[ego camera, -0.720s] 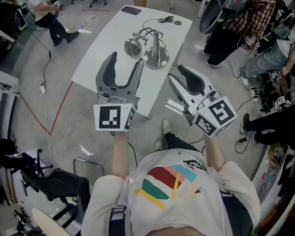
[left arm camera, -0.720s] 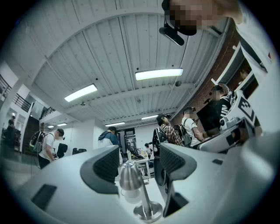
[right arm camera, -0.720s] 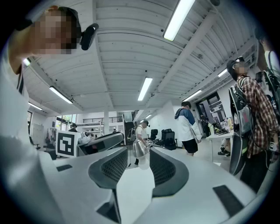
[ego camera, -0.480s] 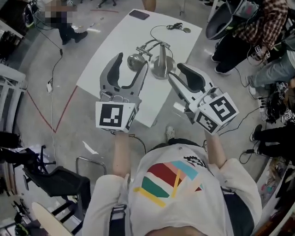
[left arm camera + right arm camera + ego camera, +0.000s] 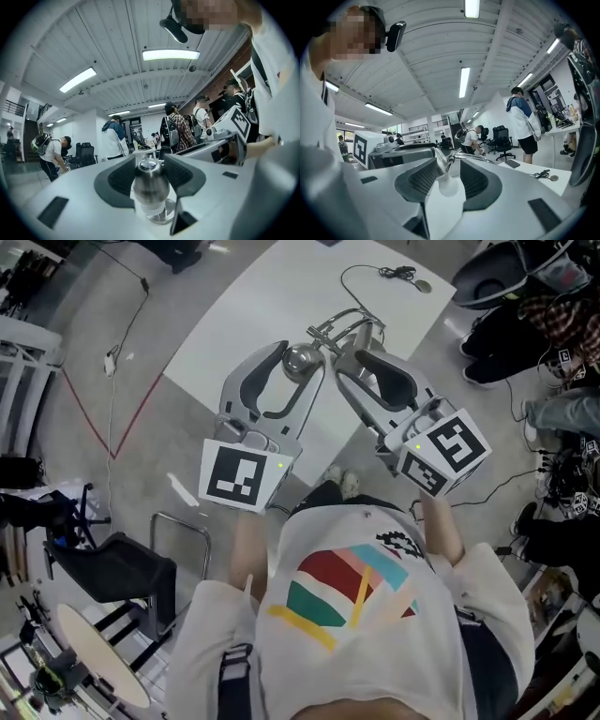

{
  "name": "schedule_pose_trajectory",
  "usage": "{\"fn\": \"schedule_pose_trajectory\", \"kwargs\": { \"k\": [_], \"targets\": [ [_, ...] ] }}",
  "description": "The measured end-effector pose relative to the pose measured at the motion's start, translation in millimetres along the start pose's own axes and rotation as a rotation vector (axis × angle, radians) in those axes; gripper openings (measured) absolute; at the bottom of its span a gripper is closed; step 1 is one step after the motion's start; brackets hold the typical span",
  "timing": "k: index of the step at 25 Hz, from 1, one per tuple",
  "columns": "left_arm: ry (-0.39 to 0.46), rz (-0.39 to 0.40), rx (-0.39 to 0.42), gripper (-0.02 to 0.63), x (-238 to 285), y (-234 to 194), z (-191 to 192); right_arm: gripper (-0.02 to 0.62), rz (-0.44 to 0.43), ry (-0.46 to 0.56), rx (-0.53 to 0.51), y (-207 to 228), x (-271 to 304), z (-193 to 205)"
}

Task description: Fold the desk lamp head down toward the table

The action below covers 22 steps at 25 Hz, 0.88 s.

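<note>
Head view: desk lamp (image 5: 342, 329) on white table (image 5: 244, 315), near its front edge; left gripper (image 5: 292, 367) and right gripper (image 5: 352, 362) both at it. Left gripper view: jaws spread, lamp head (image 5: 150, 185) between them, contact unclear. Right gripper view: jaws spread either side of lamp arm (image 5: 440, 161).

The lamp (image 5: 343, 326) stands on the table (image 5: 246, 315) at upper centre, its head (image 5: 302, 358) between the jaws of the left gripper (image 5: 294, 362). The right gripper (image 5: 351, 362), just right, apparently straddles the lamp too. A cable (image 5: 394, 273) lies behind.
</note>
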<state>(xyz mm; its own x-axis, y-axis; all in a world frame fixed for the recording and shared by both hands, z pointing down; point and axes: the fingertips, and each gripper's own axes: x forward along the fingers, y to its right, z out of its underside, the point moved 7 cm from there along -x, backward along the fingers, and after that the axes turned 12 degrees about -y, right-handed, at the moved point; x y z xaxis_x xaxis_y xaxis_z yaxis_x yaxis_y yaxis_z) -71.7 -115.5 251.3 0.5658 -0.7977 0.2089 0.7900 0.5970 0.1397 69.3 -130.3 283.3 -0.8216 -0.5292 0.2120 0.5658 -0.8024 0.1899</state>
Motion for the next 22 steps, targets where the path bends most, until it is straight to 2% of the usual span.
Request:
{"fn": "schedule_pose_trajectory", "kwargs": {
  "k": [3,7,12,14,15,16,22],
  "targets": [
    [-0.09,0.022,-0.039,0.233,-7,-15,5,0.16,-0.008,-0.039,-0.055,-8,15,-7],
    [-0.105,0.073,-0.013,0.233,-3,-22,-2,0.16,-0.009,-0.062,-0.098,-6,28,-15],
    [-0.219,0.111,-0.012,0.233,-3,-17,1,0.158,0.022,-0.114,-0.154,-11,32,-6],
    [-0.286,0.124,0.001,0.233,-2,-16,9,0.132,0.052,-0.134,-0.187,-12,33,-3],
    [-0.33,0.13,0.011,0.233,-2,-16,16,0.086,0.061,-0.148,-0.198,-13,34,-2],
    [-0.366,0.135,0.018,0.233,-3,-16,25,0.066,0.061,-0.164,-0.2,-14,36,1],
    [-0.422,0.152,-0.044,0.232,-4,-21,61,0.056,0.048,-0.237,-0.17,-20,52,17]
  ]
}}
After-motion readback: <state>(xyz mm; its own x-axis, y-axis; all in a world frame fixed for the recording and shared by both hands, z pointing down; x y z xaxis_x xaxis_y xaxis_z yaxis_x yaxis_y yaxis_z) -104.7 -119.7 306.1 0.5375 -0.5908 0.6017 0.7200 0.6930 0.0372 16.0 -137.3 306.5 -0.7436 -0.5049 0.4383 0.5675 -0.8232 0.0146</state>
